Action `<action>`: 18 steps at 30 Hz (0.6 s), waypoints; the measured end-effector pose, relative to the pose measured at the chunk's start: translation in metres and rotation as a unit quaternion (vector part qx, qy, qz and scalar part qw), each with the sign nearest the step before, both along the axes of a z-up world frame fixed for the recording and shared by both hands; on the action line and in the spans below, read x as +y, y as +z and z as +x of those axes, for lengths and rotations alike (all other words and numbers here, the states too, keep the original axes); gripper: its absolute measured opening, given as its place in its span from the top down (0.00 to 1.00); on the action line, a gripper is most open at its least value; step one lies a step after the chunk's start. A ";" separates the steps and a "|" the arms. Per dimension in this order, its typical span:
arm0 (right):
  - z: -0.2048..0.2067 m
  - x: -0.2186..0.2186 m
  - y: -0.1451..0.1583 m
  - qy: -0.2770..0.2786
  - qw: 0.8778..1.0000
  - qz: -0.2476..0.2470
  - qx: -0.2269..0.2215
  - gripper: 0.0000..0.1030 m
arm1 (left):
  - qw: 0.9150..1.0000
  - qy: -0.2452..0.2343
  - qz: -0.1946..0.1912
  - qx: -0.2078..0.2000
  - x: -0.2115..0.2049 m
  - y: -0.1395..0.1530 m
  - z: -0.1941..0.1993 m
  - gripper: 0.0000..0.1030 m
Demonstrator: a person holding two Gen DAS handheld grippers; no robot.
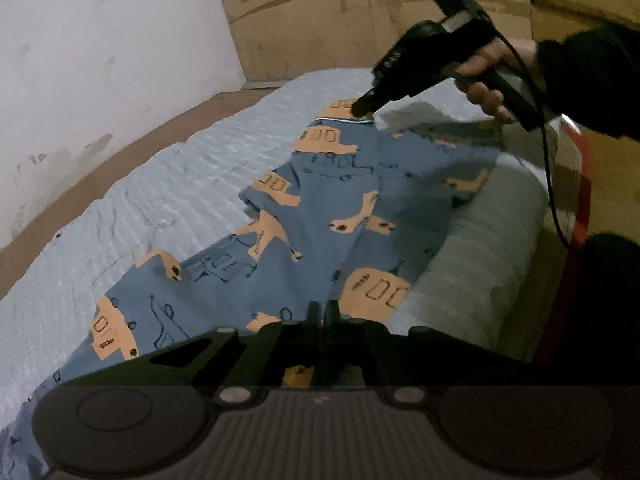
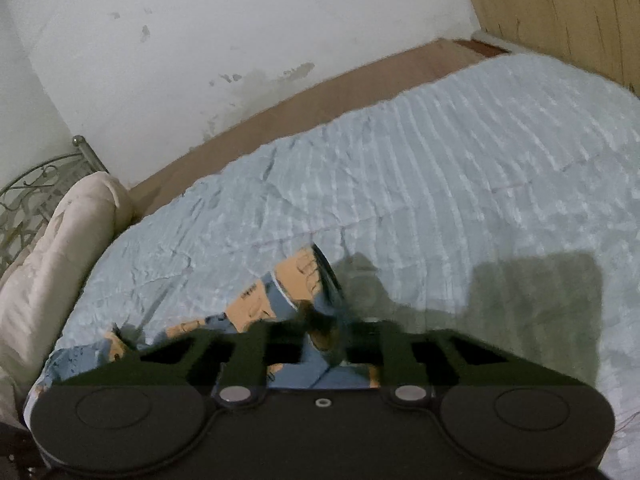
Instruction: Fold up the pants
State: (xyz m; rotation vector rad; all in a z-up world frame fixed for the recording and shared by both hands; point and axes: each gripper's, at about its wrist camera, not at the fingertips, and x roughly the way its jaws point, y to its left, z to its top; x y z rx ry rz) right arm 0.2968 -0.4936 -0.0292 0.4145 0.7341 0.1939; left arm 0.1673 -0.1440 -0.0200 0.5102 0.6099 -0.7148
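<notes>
left gripper point(image 1: 322, 312): jaws drawn together on the near edge of the pants point(image 1: 320, 216), a thin bite of blue cloth between the tips
right gripper point(image 1: 362, 108): closed on the far hem of the pants, by the white-piped edge; in its own view the cloth bunches between the tips
pants: blue with orange print, lying slantwise across the quilt point(image 1: 140, 200), one end at each gripper, the middle slack and creased; the near side runs close to the bed's right edge
slip risk: both bites look shallow, so a quick lift could likely pull the hem free on either side
skew risk: the slack middle may drag and fold crooked if one hand leads the other
snag risk: the cable point(image 1: 550, 184) hanging from the right gripper hangs near the cloth and could catch it
near edge: the quilt rolls off the bed's right side just beside the pants, so cloth swung that way may slide off
open room: wide bare quilt to the left and beyond
far bounds: the wall point(image 2: 240, 40), the pillow point(image 2: 60, 240) and the metal bed end point(image 2: 36, 184) at the far left corner, well apart from the pants
</notes>
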 end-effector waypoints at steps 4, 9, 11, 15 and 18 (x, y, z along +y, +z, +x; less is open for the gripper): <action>-0.014 -0.006 0.021 0.000 0.999 -0.005 -0.034 0.95 | 1.000 0.000 -0.007 -0.011 0.001 0.006 -0.002 1.00; -0.060 -0.016 0.052 -0.006 0.996 -0.030 -0.079 0.95 | 1.000 -0.007 -0.023 -0.018 0.007 0.017 -0.007 1.00; -0.086 -0.024 0.055 -0.016 0.996 -0.036 -0.086 0.95 | 0.999 -0.013 -0.022 -0.018 0.007 0.016 -0.011 1.00; -0.127 -0.035 0.040 -0.029 0.996 -0.048 -0.069 0.95 | 0.999 -0.022 -0.011 -0.021 0.003 0.008 -0.016 1.00; -0.144 -0.034 0.023 -0.030 0.996 -0.060 -0.052 0.95 | 1.000 -0.018 -0.008 -0.018 0.002 0.002 -0.017 1.00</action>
